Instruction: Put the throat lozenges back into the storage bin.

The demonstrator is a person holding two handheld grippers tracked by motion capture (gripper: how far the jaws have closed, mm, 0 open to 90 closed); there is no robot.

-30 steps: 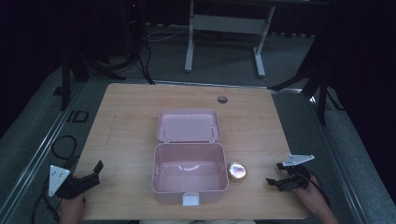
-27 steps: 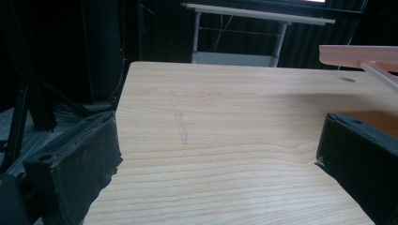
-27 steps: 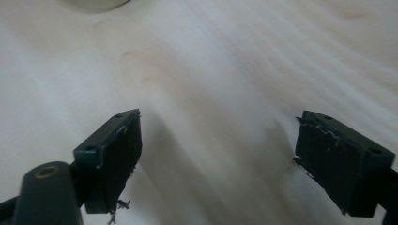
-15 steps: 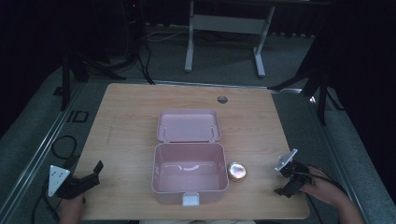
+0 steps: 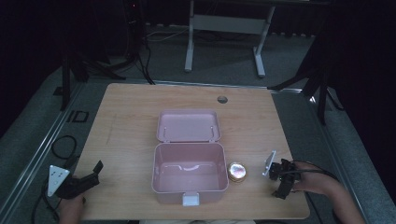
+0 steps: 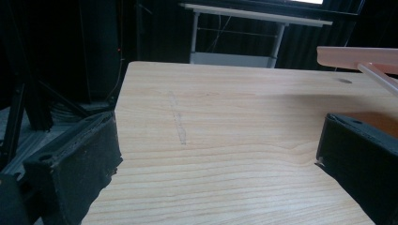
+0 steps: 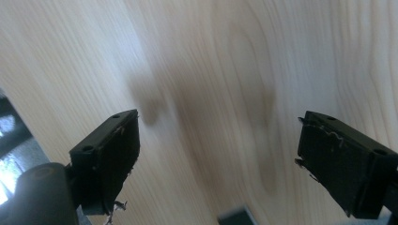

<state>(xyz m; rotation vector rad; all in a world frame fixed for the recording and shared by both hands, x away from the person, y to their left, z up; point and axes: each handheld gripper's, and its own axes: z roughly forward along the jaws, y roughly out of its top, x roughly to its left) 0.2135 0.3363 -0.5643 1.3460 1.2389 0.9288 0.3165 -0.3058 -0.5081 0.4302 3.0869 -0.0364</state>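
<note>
Dark studio surroundings, with a metal-legged stand on grey flooring behind, frame a light wooden table (image 5: 126, 121) that has a round cable hole (image 5: 222, 99) near its far edge. At the table's centre sits a pink plastic box (image 5: 189, 173), its hinged lid (image 5: 188, 125) thrown open and lying flat on the far side, a white latch at its near wall. A small round gold tin (image 5: 236, 171) lies on the wood just beside the box's right wall. The right gripper (image 5: 280, 179), held in a hand at the table's right near corner, sits near the tin but apart from it; its own view looks down on bare, blurred wood grain, jaws spread wide and holding nothing. The left gripper (image 5: 88, 177) rests at the table's left near corner, well apart from the box, jaws likewise wide and empty, with the pink lid's edge (image 6: 356, 55) visible at the upper right of its view.
</note>
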